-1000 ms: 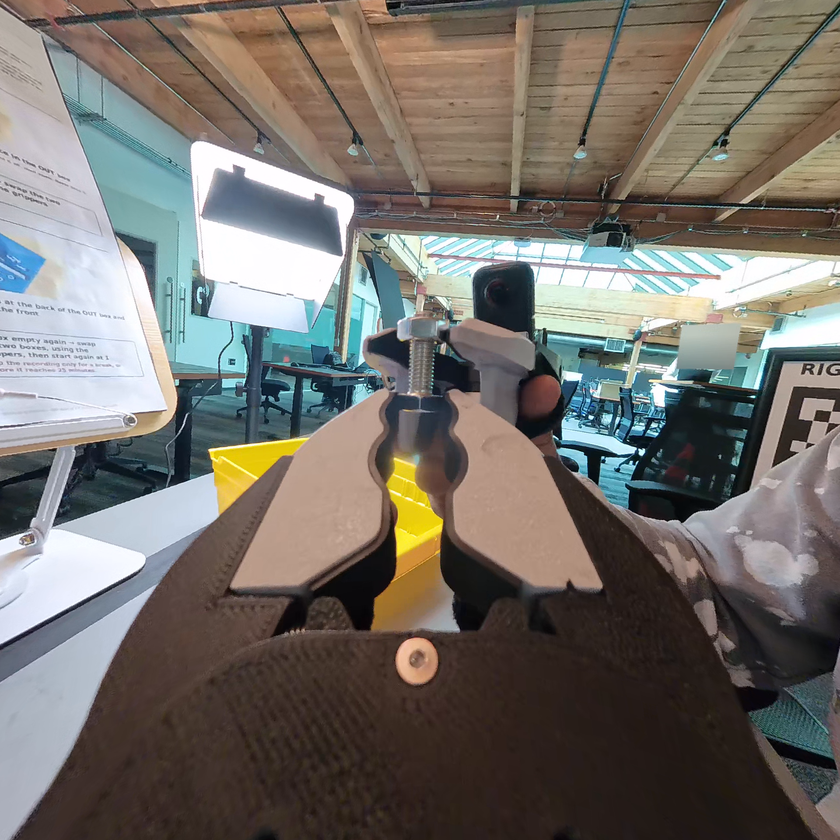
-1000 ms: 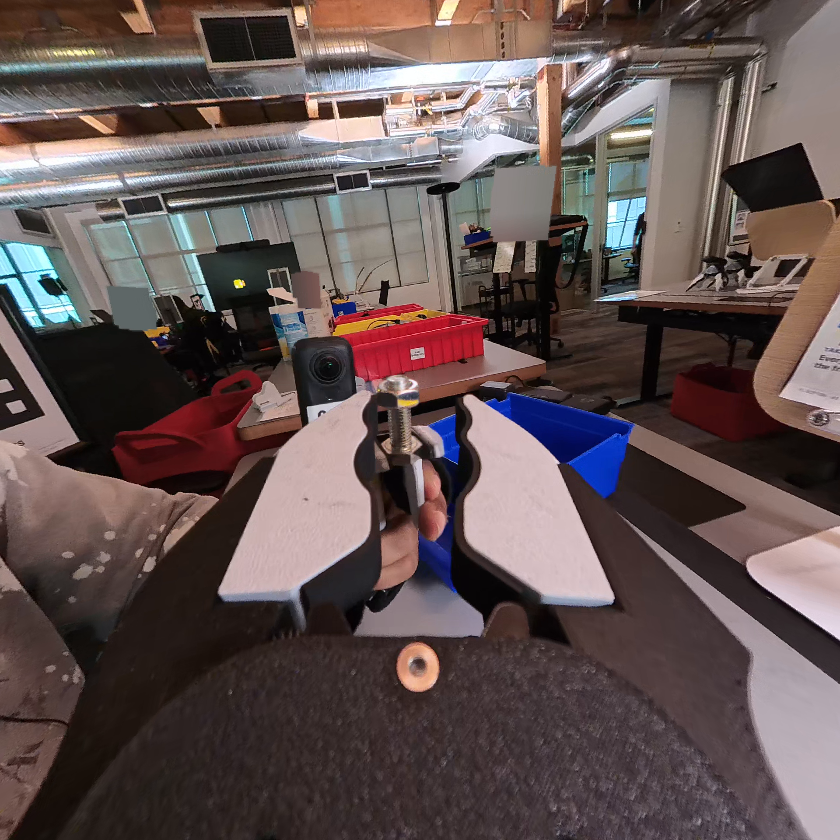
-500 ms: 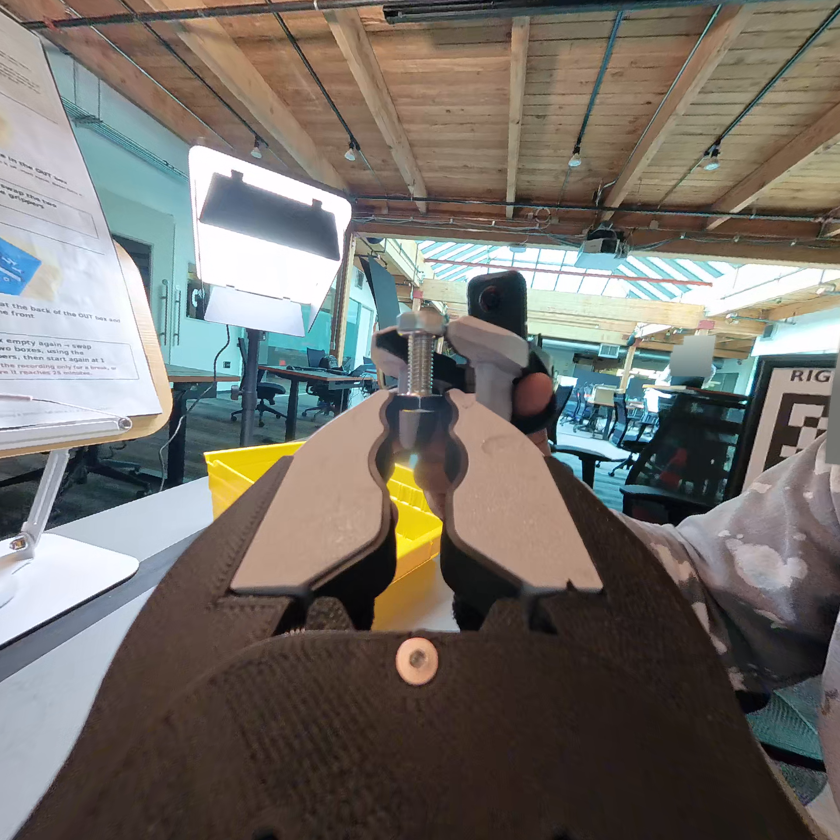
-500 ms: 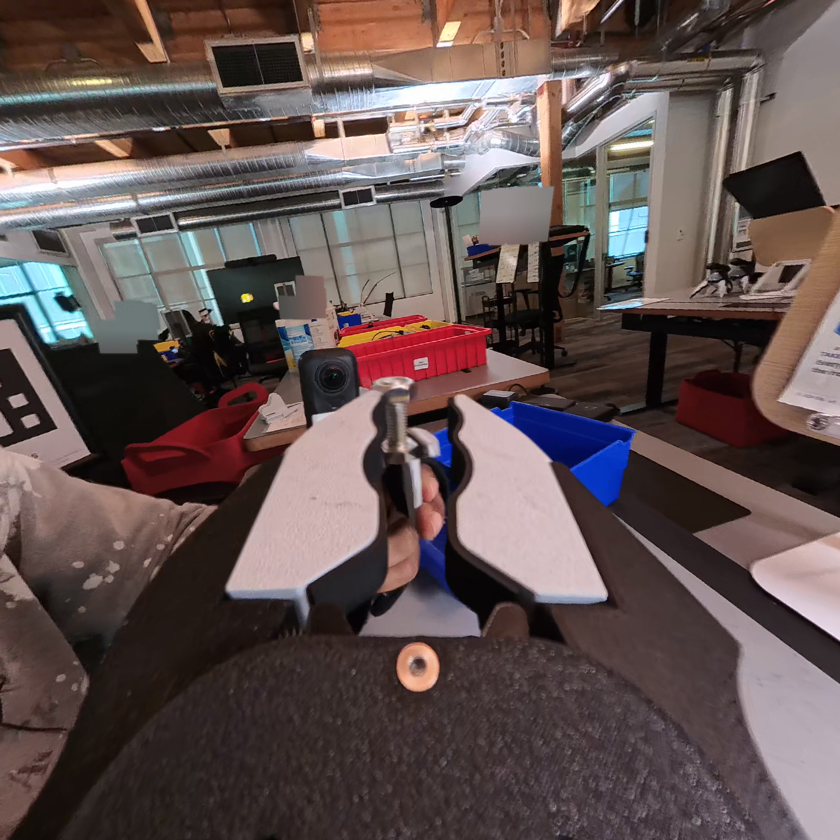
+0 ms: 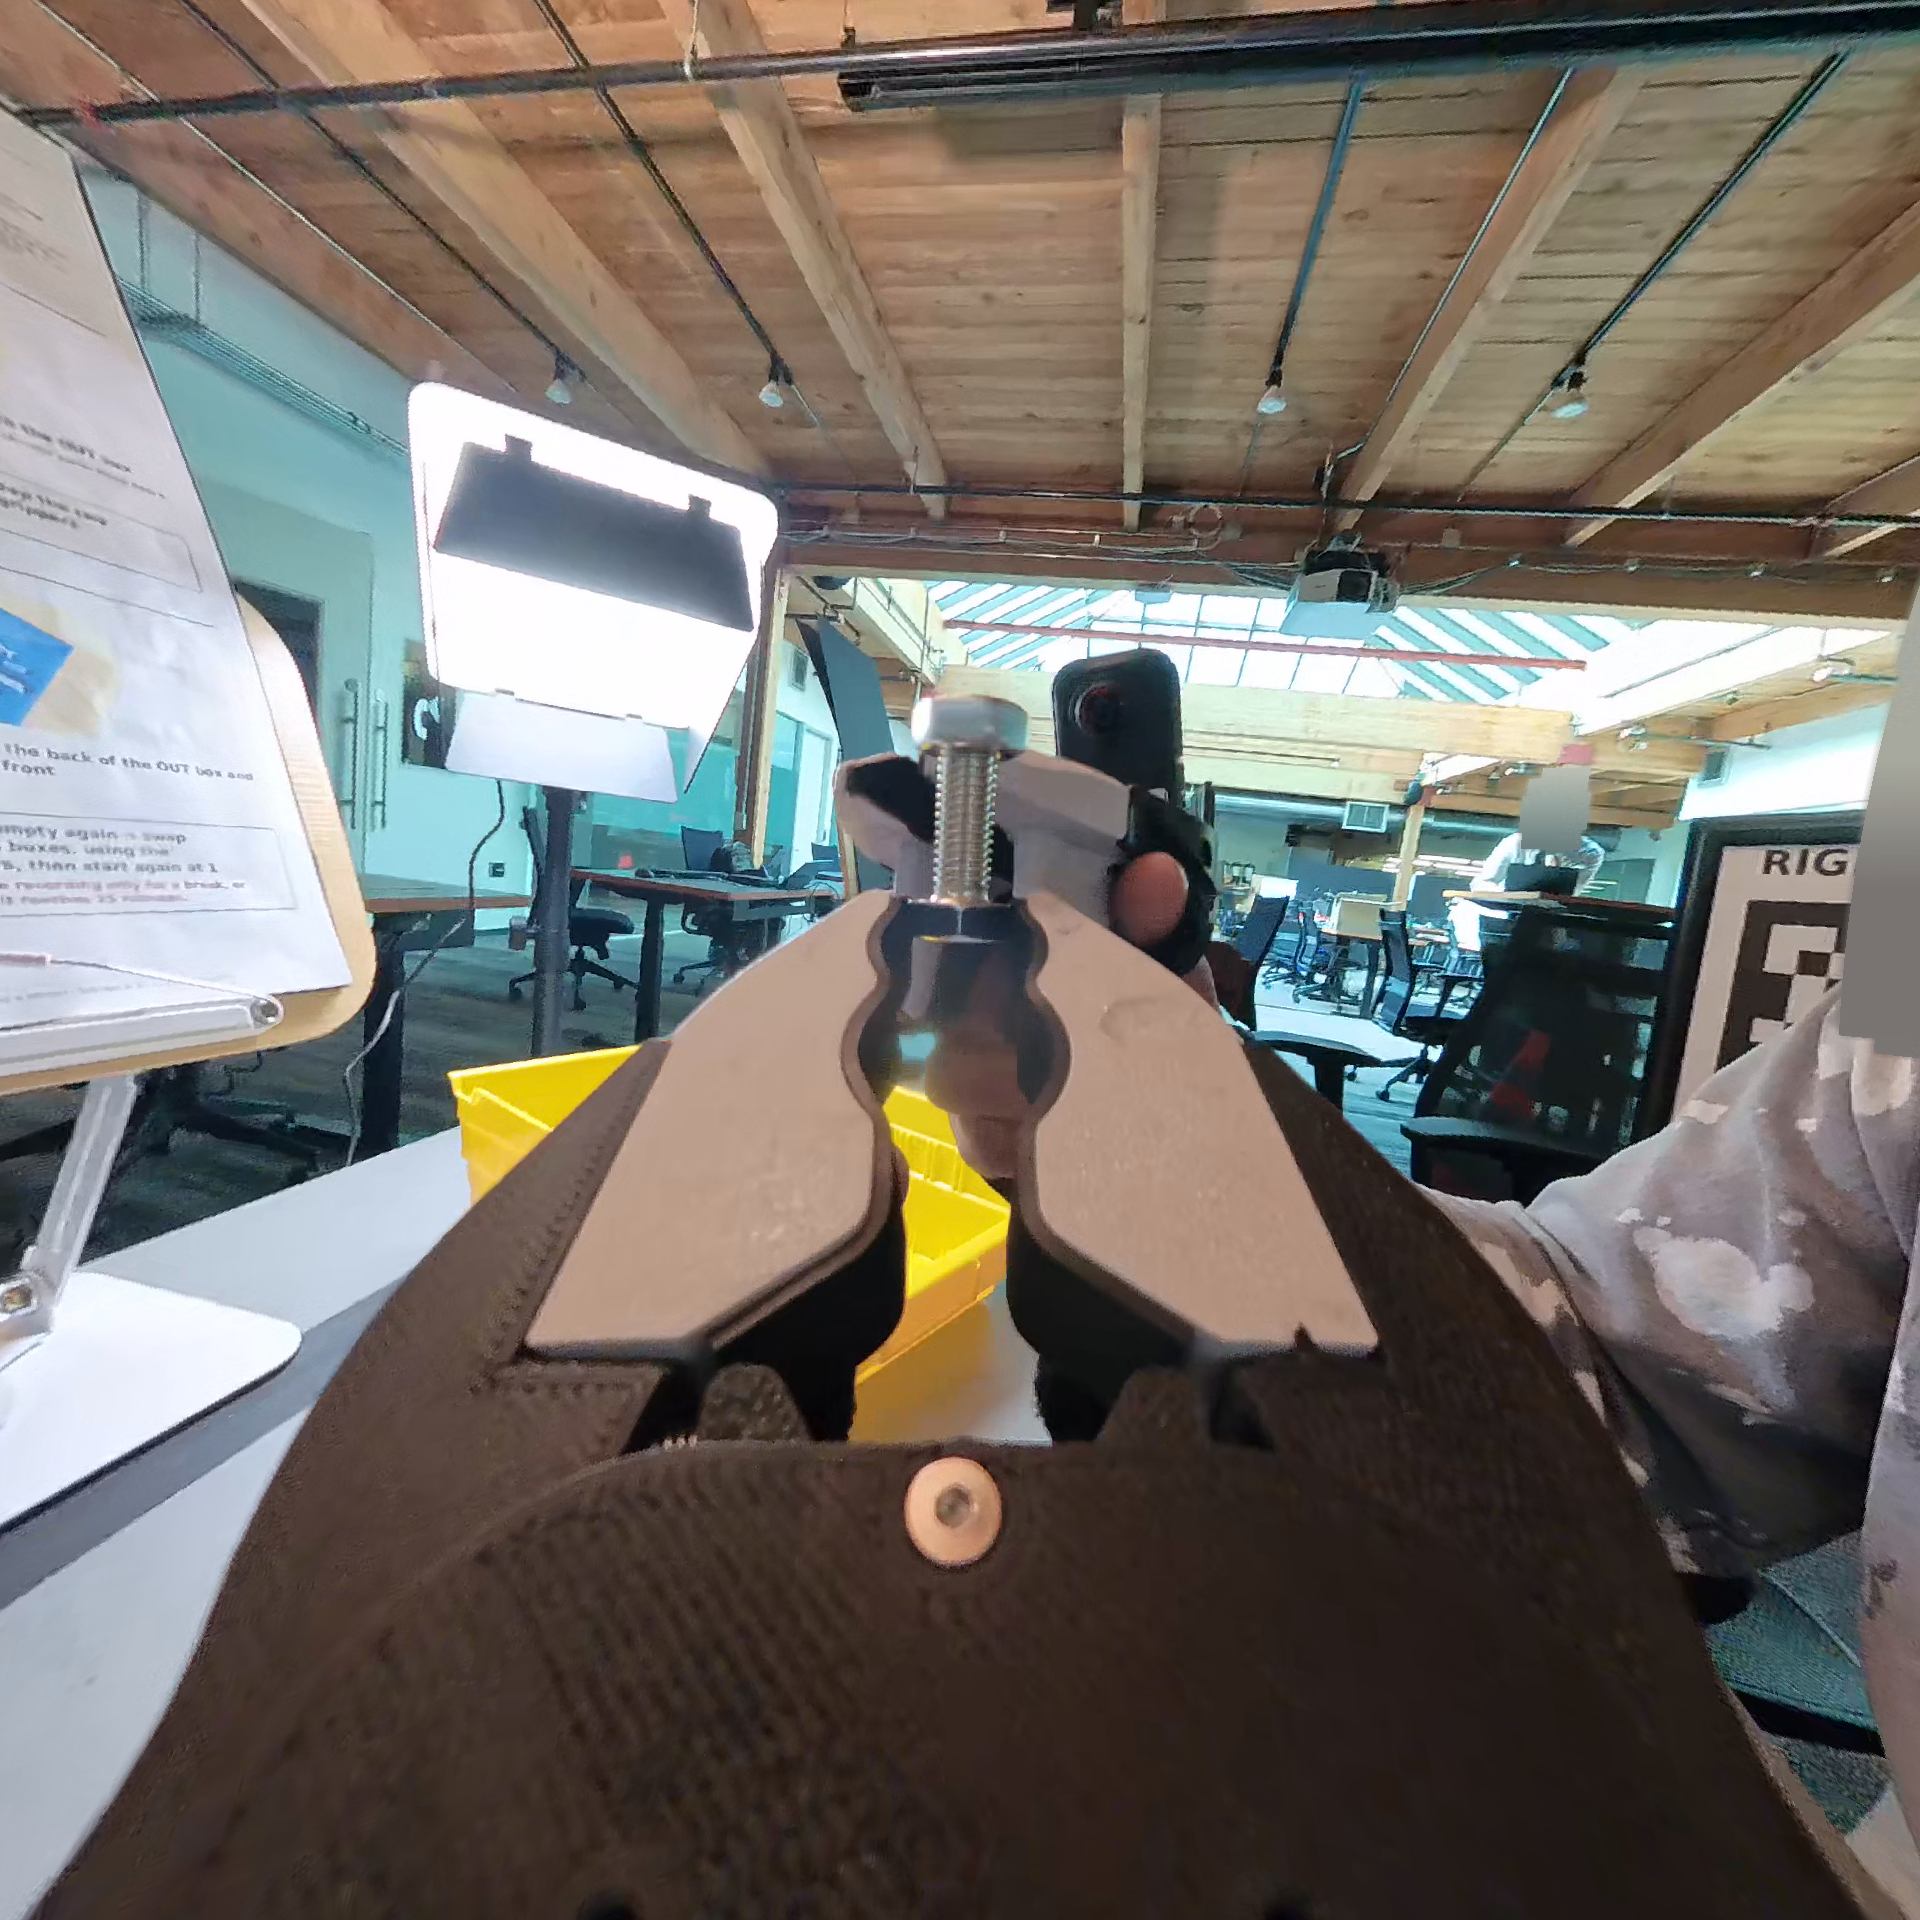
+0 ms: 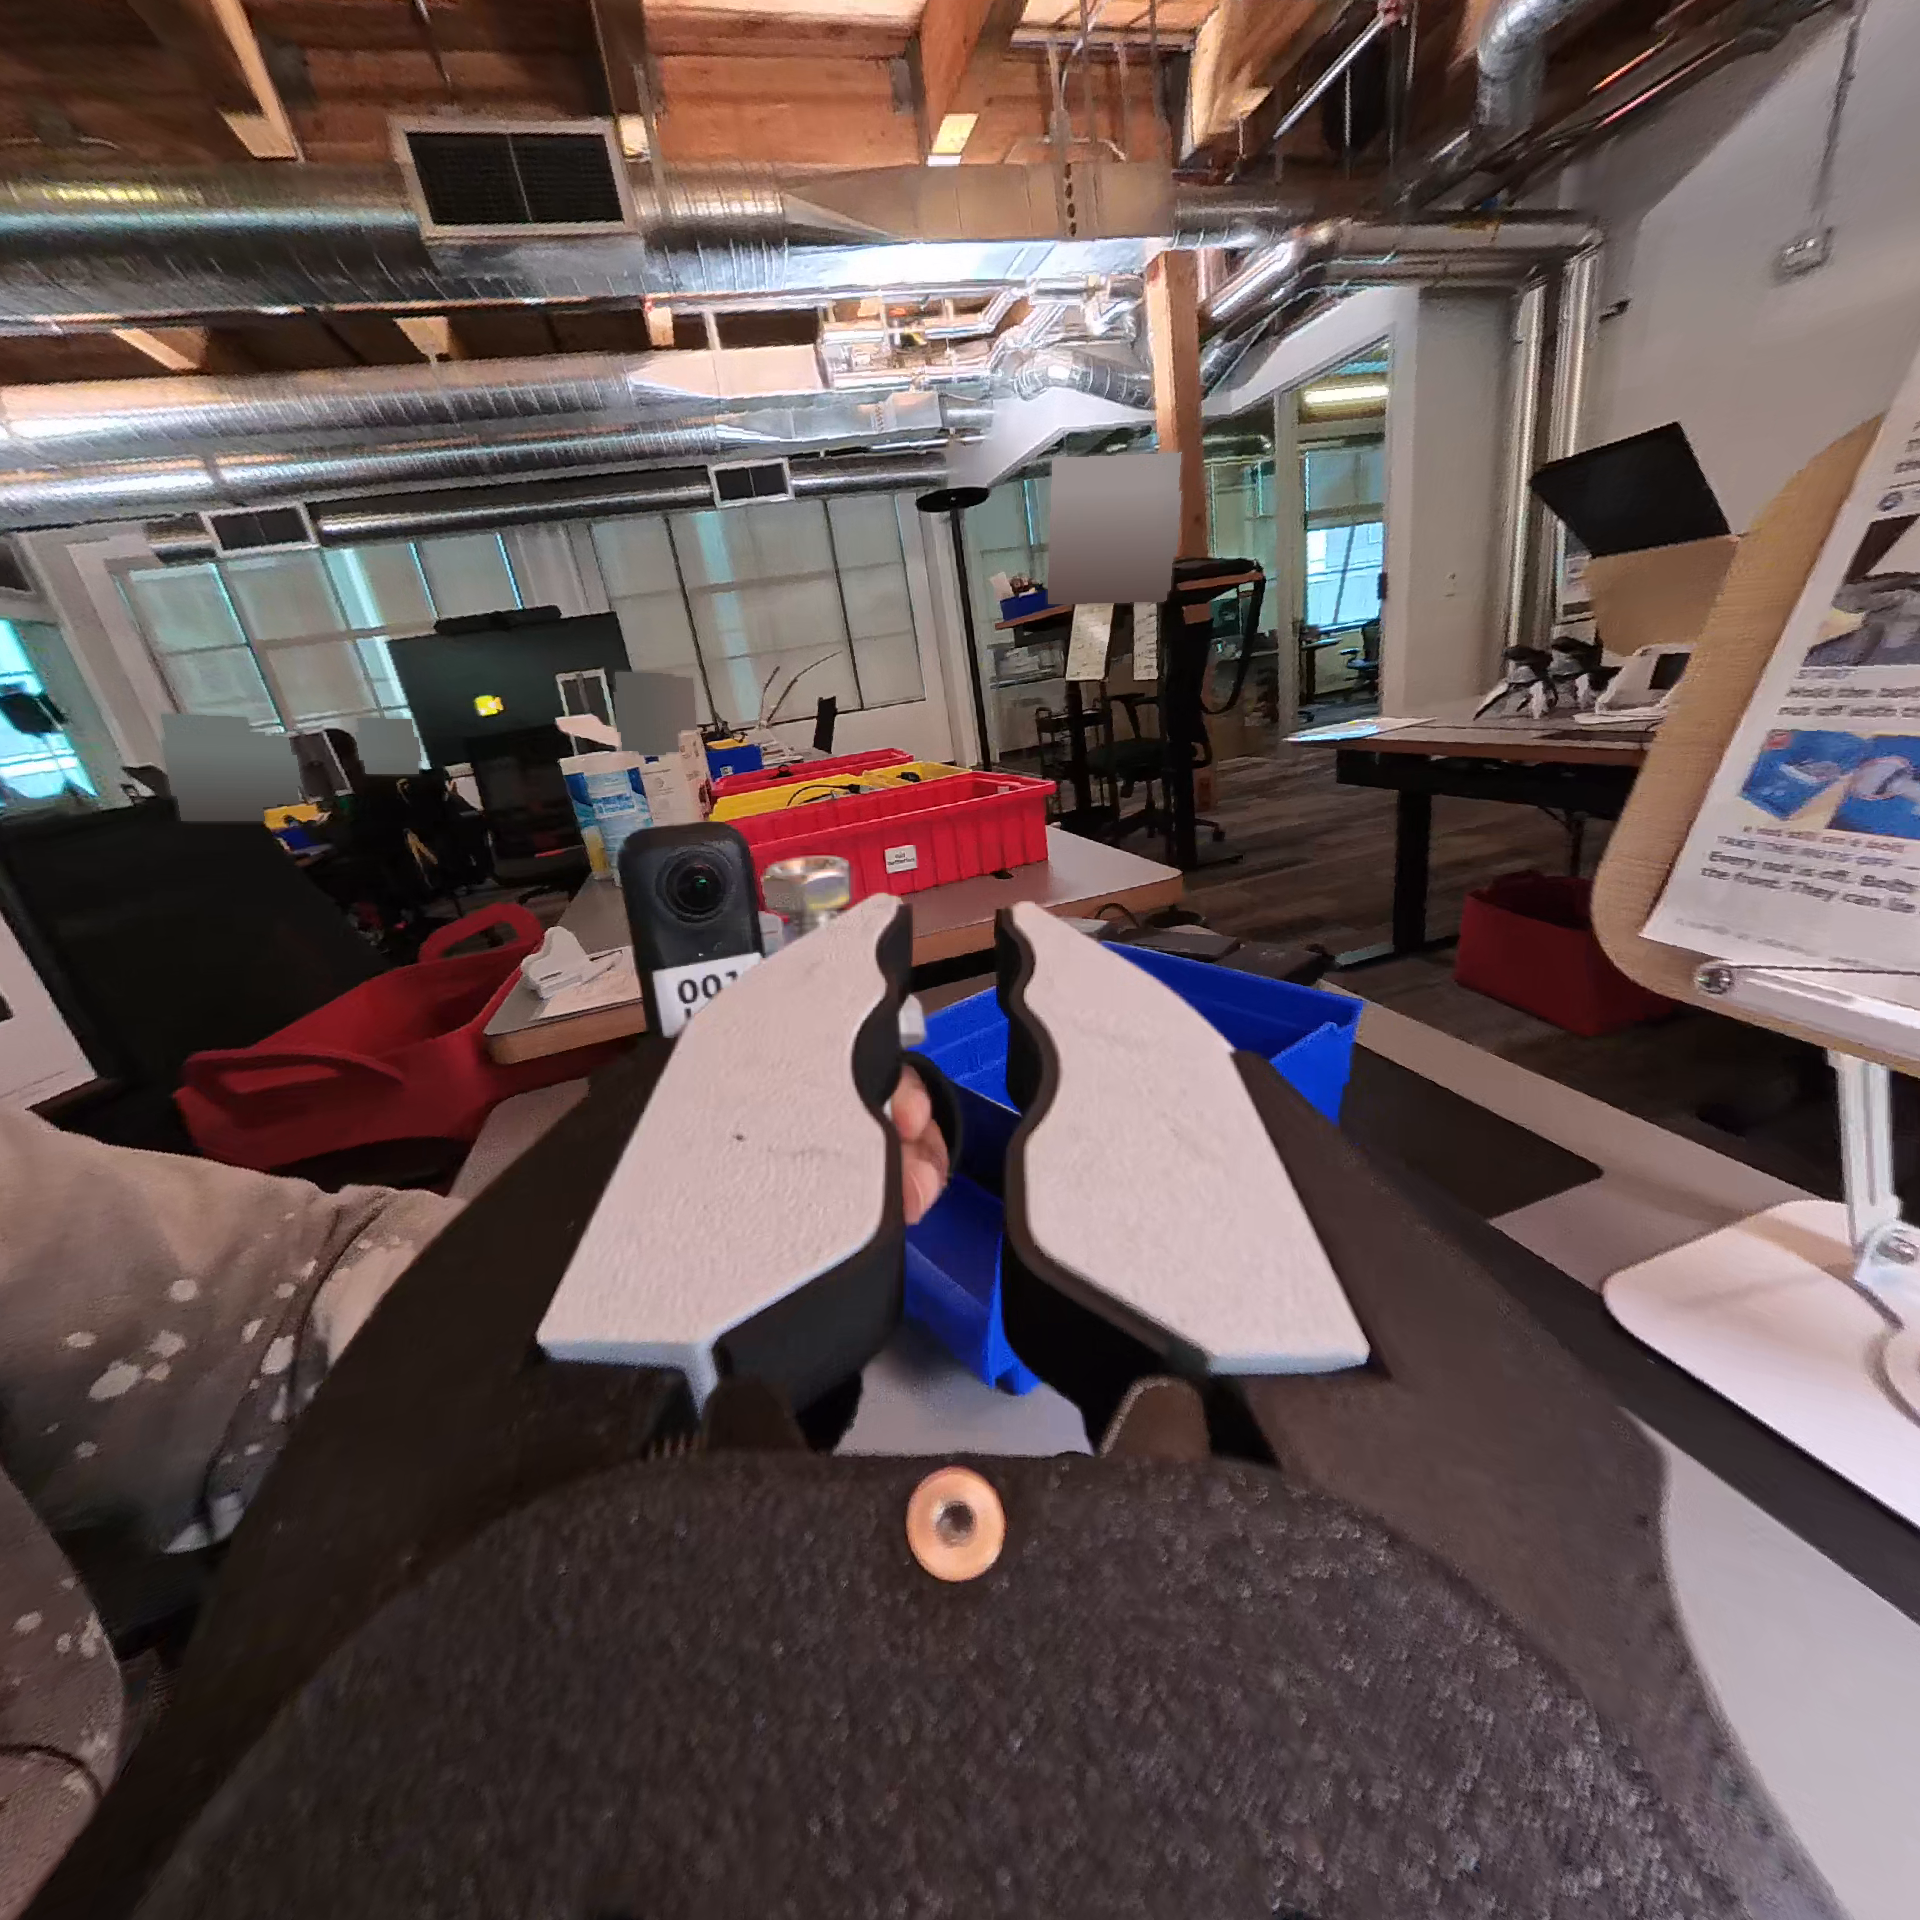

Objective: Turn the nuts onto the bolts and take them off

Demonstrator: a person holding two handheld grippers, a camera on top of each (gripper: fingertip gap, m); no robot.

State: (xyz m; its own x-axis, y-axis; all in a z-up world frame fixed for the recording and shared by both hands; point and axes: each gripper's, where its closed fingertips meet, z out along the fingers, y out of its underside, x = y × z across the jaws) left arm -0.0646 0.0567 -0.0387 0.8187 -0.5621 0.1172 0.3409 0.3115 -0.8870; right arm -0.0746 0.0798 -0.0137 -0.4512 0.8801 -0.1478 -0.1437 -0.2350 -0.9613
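My left gripper [image 5: 956, 914] is shut on a hex nut [image 5: 951, 923] at its fingertips. A silver bolt [image 5: 964, 821] stands upright out of the nut, head on top. The right gripper's grey fingers [image 5: 1060, 805] sit just behind the bolt on both sides. In the right wrist view my right gripper [image 6: 954, 925] has a narrow gap between its jaws with nothing in it. The bolt head [image 6: 805, 888] shows just left of its left finger, in front of the left gripper's black camera [image 6: 691, 894].
A yellow bin [image 5: 540, 1101] lies on the grey table [image 5: 208, 1558] below the left gripper. A blue bin [image 6: 1278, 1029] lies below the right gripper. A paper sheet on a stand [image 5: 125, 727] is at the table's far side [image 6: 1787, 779]. A person's sleeve [image 5: 1662, 1299] is at the near side. The grippers are tip to tip, or close to it.
The right gripper's jaws have narrowed and moved off the bolt, which was between them and now shows left of its left finger. The left gripper still holds the nut.
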